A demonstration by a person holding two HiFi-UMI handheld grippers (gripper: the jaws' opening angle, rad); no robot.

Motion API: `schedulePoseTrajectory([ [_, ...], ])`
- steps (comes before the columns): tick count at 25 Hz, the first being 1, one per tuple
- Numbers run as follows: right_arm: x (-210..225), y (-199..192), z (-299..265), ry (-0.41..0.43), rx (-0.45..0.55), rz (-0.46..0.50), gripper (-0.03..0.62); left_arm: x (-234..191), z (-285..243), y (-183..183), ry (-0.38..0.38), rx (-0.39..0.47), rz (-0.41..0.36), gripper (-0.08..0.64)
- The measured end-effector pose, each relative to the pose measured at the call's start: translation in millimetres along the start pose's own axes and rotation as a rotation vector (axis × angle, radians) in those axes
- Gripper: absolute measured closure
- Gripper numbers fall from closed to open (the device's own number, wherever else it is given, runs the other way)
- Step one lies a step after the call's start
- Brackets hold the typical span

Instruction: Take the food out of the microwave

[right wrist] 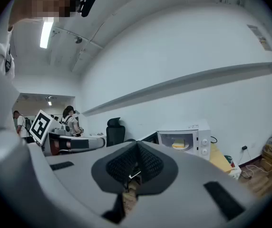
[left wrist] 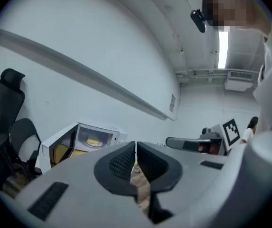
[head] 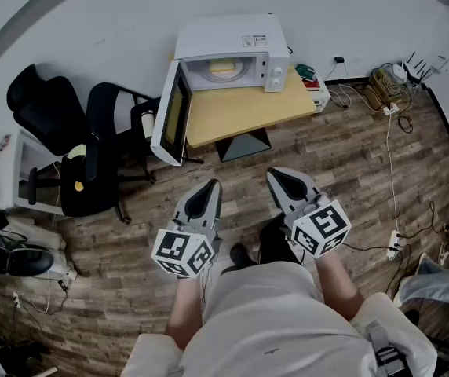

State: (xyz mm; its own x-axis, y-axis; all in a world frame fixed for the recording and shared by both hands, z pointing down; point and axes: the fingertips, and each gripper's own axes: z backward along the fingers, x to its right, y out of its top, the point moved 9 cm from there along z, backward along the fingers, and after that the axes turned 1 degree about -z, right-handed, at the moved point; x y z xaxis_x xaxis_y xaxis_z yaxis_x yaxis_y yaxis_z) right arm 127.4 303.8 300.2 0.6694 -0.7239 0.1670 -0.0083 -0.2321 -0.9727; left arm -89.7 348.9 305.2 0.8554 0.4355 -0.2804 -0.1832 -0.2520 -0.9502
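**Left claw (head: 210, 185) and right claw (head: 276, 173) closed on nothing; food (head: 223, 66) sits in the open microwave (head: 226, 47)**

The white microwave stands at the back left end of a light wooden counter (head: 248, 110), close against the pale wall (head: 91, 22). Its door (head: 169, 116) is swung wide to the left, past the counter's edge, so the lit chamber is in plain sight. The food, a pale yellow piece, lies on a white plate (right wrist: 178, 148) in the middle of that chamber.

Both claws are held side by side over the wood-plank floor (head: 350, 179), well apart from the counter, with their tips pointing toward the microwave. In each claw's own view the ribbed jaws are pressed together along their length, and nothing is caught between them; only floor shows below the tips. Neither claw touches the microwave, its door or the plate.

Two black office chairs (head: 103, 148) stand to the left of the counter, near the open door.
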Motion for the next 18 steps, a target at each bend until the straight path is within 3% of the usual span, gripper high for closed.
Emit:
schedulePoseTrajectory([
  [18,-8,-13,11,-0.044,-0.015,-0.023,0.593,6,14,-11,0.028,-0.002,-0.017,0.545],
])
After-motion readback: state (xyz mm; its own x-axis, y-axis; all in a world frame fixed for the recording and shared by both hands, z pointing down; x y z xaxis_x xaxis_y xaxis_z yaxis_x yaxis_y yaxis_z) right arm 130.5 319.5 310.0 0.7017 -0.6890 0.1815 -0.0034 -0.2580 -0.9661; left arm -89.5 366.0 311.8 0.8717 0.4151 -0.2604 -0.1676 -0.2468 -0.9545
